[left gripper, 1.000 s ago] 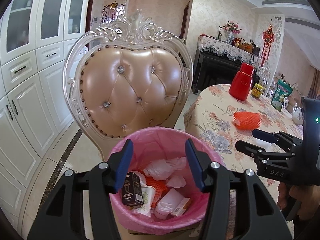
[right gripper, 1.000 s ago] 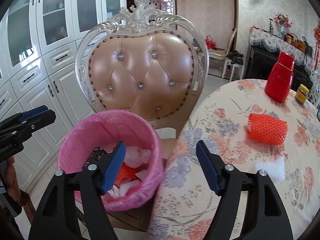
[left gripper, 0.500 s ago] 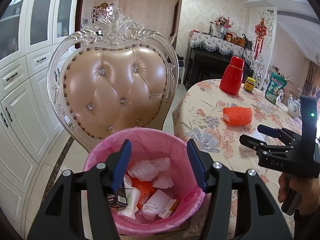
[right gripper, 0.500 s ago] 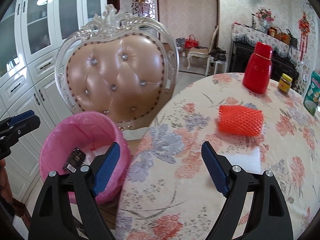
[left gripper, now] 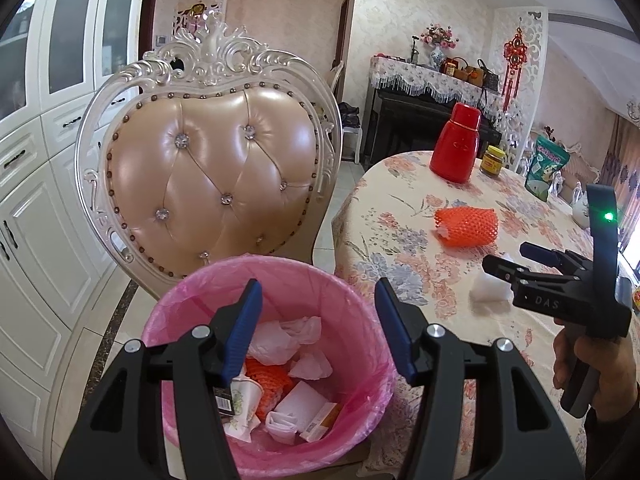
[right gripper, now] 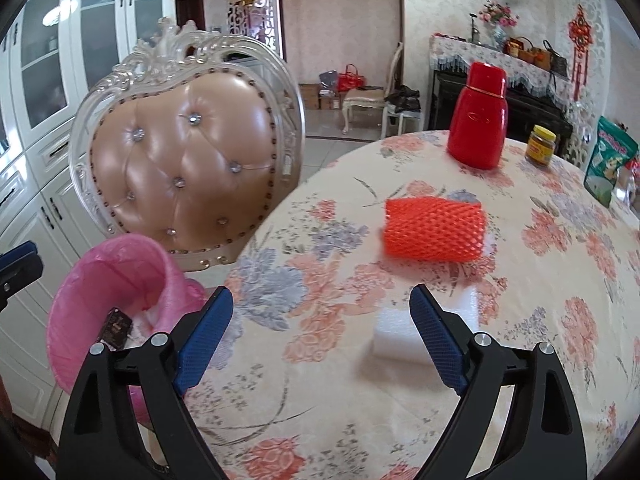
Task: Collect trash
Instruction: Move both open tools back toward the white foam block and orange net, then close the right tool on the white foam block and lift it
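Observation:
A bin lined with a pink bag [left gripper: 276, 270] stands on the floor beside the table and holds tissues, cartons, a dark box and an orange net. My left gripper [left gripper: 318, 332] hovers over its mouth, open, with nothing between its fingers. On the floral tablecloth lie an orange foam net [right gripper: 434, 230] and a white foam piece [right gripper: 420, 336]. My right gripper [right gripper: 322, 332] hangs above the table edge with its jaws opening wide and empty. The white piece lies just ahead of it. The orange net [left gripper: 468, 226], white piece [left gripper: 490, 290] and right gripper [left gripper: 520, 264] also show in the left wrist view.
A tufted chair [left gripper: 212, 176] stands right behind the bin [right gripper: 120, 264]. A red flask [right gripper: 478, 116], a jar [right gripper: 540, 146] and a green bag [right gripper: 608, 160] stand at the table's far side. White cabinets [left gripper: 36, 200] line the left wall.
My right gripper has swung right, from over the bin to over the table, and its jaws have spread wider. The left gripper has drifted a little over the bin.

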{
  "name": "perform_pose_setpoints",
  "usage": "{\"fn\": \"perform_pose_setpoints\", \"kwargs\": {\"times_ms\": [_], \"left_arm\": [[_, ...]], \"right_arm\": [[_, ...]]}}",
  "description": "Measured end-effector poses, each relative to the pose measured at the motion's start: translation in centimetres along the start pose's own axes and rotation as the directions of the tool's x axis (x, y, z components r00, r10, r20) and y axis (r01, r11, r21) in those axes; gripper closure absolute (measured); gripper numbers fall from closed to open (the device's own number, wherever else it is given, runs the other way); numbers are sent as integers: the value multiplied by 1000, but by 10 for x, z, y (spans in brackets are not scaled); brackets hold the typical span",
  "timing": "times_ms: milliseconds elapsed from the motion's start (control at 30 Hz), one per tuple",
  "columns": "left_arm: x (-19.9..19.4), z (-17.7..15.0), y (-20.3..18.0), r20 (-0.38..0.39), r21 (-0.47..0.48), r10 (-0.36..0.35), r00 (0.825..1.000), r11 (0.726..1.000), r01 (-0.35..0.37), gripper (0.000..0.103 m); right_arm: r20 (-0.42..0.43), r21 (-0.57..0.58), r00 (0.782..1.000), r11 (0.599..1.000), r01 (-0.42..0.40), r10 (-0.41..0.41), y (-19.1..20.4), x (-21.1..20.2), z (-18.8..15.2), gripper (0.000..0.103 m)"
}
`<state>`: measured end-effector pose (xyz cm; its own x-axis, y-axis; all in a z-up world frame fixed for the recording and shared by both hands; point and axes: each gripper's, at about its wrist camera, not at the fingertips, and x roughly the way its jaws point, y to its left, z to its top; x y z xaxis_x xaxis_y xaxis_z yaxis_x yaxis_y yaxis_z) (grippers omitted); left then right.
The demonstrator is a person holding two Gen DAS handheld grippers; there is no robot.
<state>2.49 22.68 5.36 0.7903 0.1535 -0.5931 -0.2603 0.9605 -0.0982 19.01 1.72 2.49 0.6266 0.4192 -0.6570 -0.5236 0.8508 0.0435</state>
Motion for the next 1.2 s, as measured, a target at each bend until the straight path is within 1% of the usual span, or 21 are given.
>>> {"fn": "perform_pose_setpoints", "kwargs": {"times_ms": [233,300,400,600,700,800,1067,1200], "left_arm": [[15,2,-7,-11,-2,-9,1000,1000,9,45],[17,3,-8,-11,-4,-11,1000,1000,11,43],[24,5,-12,-14,-7,-17,1000,1000,17,42],[41,7,-22,-27,-11,-35,999,999,35,42],[50,8,-28,-36,-7,-46,998,999,46,42],[59,10,-34,-42,-4,-58,997,998,57,42],[77,14,-48,-56,4,-85,995,996,86,42],[82,14,-50,-62,6,-89,994,996,90,41]], "right_arm": [[-20,17,999,1000,27,-26,-19,17,3,18],[-31,28,999,999,37,-36,-25,23,2,18],[-53,36,998,999,39,-37,-32,32,2,18],[-93,36,992,996,84,-81,-45,48,-1,18],[-129,41,987,994,101,-95,-52,58,-6,18],[-145,43,984,993,112,-105,-57,64,-9,18],[-141,31,981,990,138,-132,-60,61,-9,18],[-127,29,983,991,134,-129,-60,56,-6,18]]}}
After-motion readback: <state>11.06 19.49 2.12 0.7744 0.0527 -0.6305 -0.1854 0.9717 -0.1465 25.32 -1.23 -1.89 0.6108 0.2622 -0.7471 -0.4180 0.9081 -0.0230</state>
